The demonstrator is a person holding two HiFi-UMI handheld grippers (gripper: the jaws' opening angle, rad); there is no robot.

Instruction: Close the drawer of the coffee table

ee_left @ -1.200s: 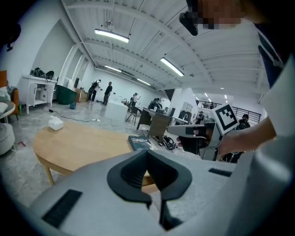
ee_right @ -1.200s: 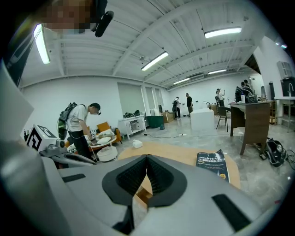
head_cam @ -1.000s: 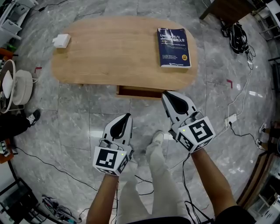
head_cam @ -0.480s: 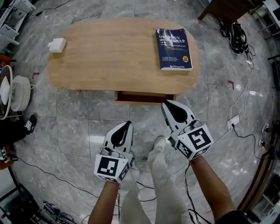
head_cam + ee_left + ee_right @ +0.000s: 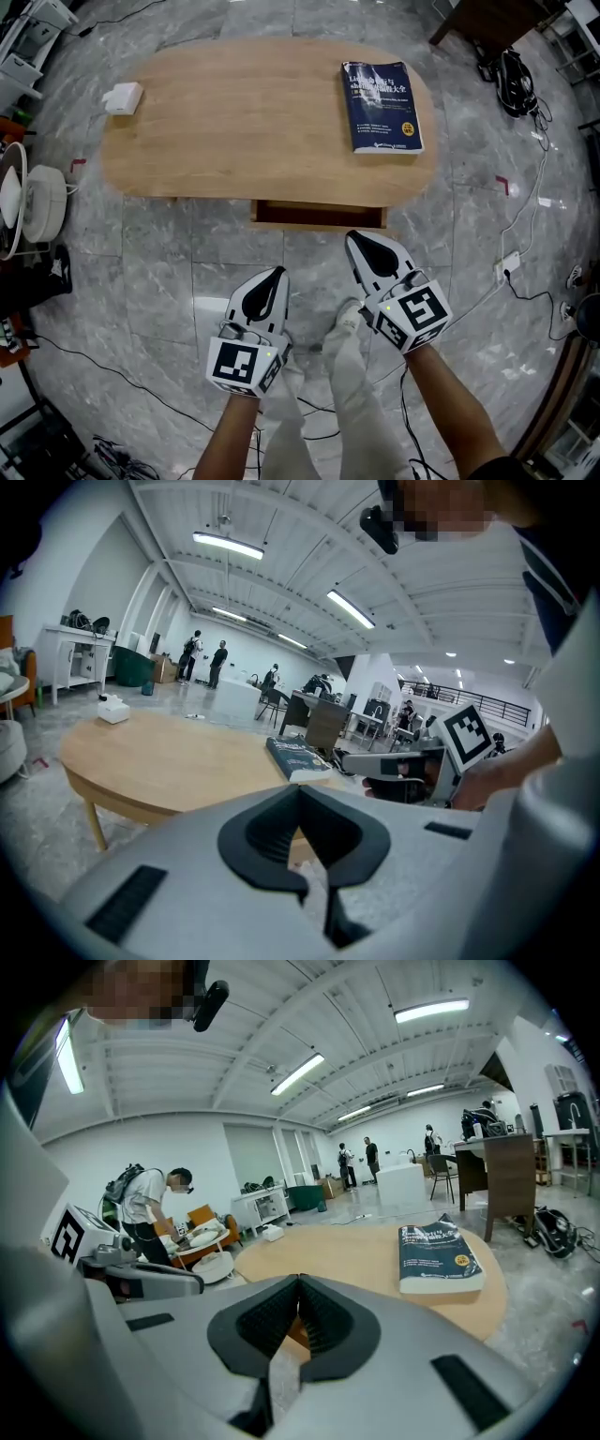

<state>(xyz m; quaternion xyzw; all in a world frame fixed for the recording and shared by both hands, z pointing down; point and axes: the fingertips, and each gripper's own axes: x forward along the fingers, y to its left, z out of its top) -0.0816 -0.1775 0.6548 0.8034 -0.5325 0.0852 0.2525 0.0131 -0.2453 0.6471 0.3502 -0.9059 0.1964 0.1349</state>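
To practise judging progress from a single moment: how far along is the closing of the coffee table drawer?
Done: nothing yet; the drawer juts out from the near edge of the coffee table. In hand: the right claw and left claw, both shut and empty, hang short of it, touching nothing. Left: reach the drawer front and push it flush.
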